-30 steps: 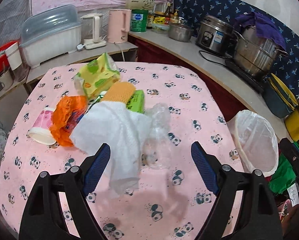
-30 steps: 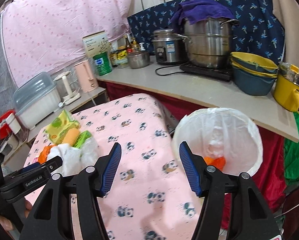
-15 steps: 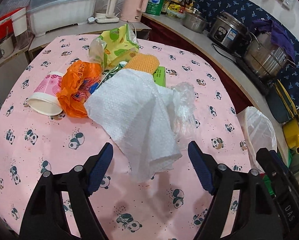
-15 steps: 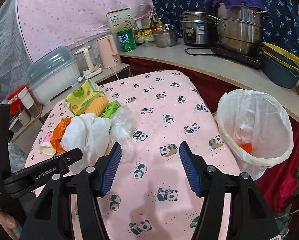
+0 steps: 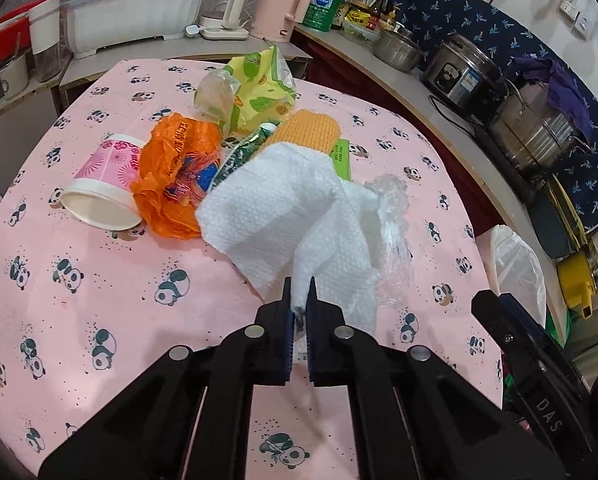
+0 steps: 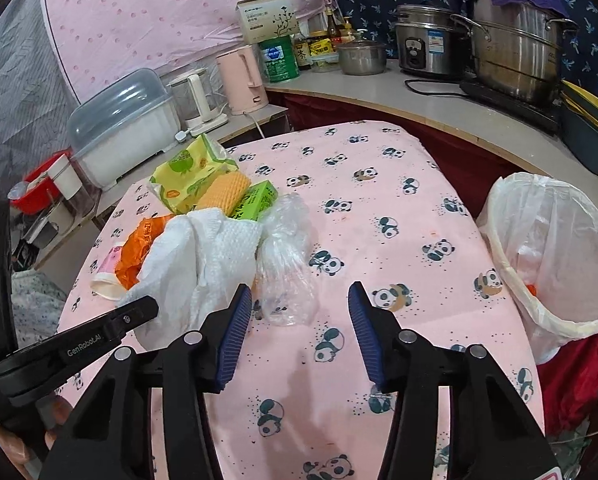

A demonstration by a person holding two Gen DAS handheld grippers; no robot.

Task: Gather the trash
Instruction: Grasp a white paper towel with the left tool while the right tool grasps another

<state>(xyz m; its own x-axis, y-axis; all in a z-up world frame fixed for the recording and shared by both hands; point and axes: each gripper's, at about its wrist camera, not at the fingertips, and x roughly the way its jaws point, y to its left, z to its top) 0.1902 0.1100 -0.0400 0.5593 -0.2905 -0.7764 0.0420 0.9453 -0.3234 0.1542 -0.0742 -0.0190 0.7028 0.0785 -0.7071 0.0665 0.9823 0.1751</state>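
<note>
The left gripper (image 5: 299,300) had pinched the near corner of the white paper towel (image 5: 275,216) at the centre of the left wrist view. The right gripper (image 6: 299,320) was closing, nothing pressed between its pads; a clear plastic bag (image 6: 285,256) lay just beyond. The lined bin (image 6: 555,256) stood at right.

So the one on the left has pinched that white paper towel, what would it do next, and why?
Probably lift the white embossed paper towel clear of the pile and carry it toward the white-lined trash bin at the table's right edge. The left gripper has its fingers shut on the towel's near corner, while the rest drapes over other trash. The right gripper is closing with nothing between its fingers.
</note>
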